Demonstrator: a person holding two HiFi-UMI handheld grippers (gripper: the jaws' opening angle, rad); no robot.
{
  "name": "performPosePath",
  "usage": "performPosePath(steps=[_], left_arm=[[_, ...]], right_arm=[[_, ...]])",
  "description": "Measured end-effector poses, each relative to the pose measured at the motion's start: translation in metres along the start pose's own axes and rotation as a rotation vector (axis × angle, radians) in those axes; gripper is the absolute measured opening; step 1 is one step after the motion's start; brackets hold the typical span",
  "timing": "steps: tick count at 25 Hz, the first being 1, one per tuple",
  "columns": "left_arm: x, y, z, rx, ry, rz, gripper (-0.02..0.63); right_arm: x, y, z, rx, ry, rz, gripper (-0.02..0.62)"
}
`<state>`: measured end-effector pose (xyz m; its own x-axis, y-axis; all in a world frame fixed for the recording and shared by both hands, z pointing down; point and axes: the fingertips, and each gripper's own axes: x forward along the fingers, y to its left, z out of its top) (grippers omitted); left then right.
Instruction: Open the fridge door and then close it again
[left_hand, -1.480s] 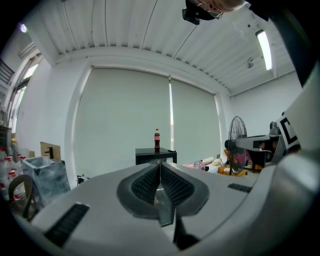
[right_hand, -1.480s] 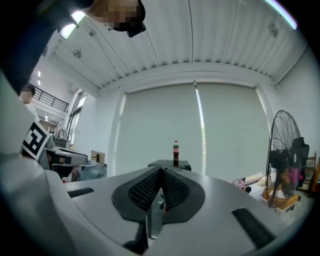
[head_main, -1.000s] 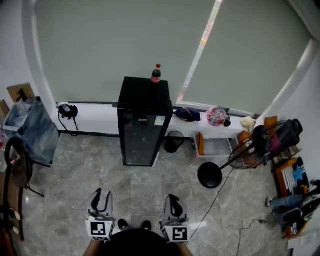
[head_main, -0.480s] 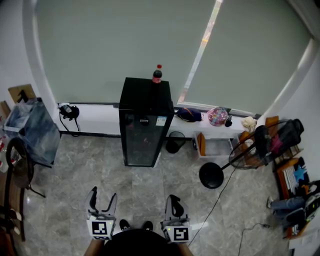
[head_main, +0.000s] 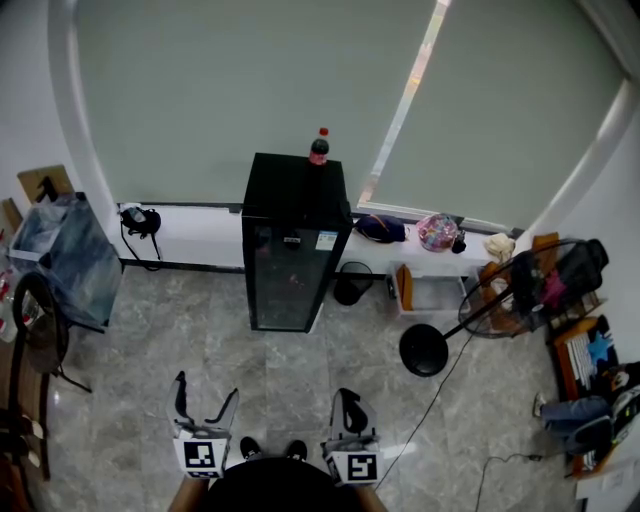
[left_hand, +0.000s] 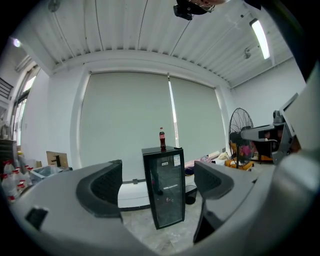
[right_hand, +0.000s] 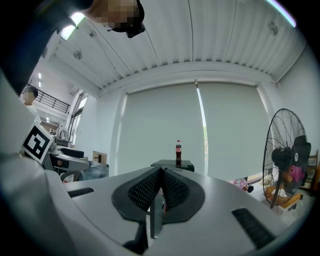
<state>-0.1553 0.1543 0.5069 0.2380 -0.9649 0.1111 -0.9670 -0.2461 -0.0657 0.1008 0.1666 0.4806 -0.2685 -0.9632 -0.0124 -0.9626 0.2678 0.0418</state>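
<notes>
A small black fridge (head_main: 290, 250) with a glass door stands shut against the far window wall, a cola bottle (head_main: 319, 147) on its top. Both grippers are held low at the near edge, well short of it. My left gripper (head_main: 206, 396) has just been opening; its jaws stand wide apart with nothing between them. In the left gripper view the fridge (left_hand: 166, 195) and the bottle (left_hand: 162, 138) show far off through the gap. My right gripper (head_main: 347, 401) is shut and empty; in the right gripper view its pads (right_hand: 150, 187) meet below the bottle (right_hand: 178, 150).
A standing fan (head_main: 505, 293) with a round base (head_main: 422, 350) is at the right, its cable (head_main: 432, 400) trailing over the tiled floor. A black bin (head_main: 349, 283) sits beside the fridge. A chair draped with denim (head_main: 65, 255) stands at the left. Clutter lines the right wall.
The left gripper's jaws have spread from nearly together to wide apart. The right gripper has kept still. The fridge door has stayed shut.
</notes>
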Motion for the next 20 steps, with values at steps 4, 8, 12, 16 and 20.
performPosePath(steps=[4,8,12,16,20], left_arm=[[-0.003,0.008,-0.005,0.013,-0.013,0.004,0.440],[-0.004,0.015,-0.001,0.014,-0.012,-0.012,0.443],[-0.006,0.027,0.000,0.021,-0.013,-0.029,0.445],[-0.008,0.041,-0.002,0.013,-0.011,-0.044,0.449],[-0.010,0.053,-0.010,0.008,-0.013,-0.051,0.451]], right_arm=[[-0.001,0.005,0.003,-0.007,0.005,-0.004,0.003],[0.000,0.013,0.006,-0.019,-0.005,-0.012,0.003],[0.000,0.029,0.009,-0.019,-0.010,-0.021,0.003],[-0.001,0.044,0.008,-0.031,-0.014,-0.031,0.003],[-0.001,0.055,0.003,-0.033,0.003,-0.042,0.003]])
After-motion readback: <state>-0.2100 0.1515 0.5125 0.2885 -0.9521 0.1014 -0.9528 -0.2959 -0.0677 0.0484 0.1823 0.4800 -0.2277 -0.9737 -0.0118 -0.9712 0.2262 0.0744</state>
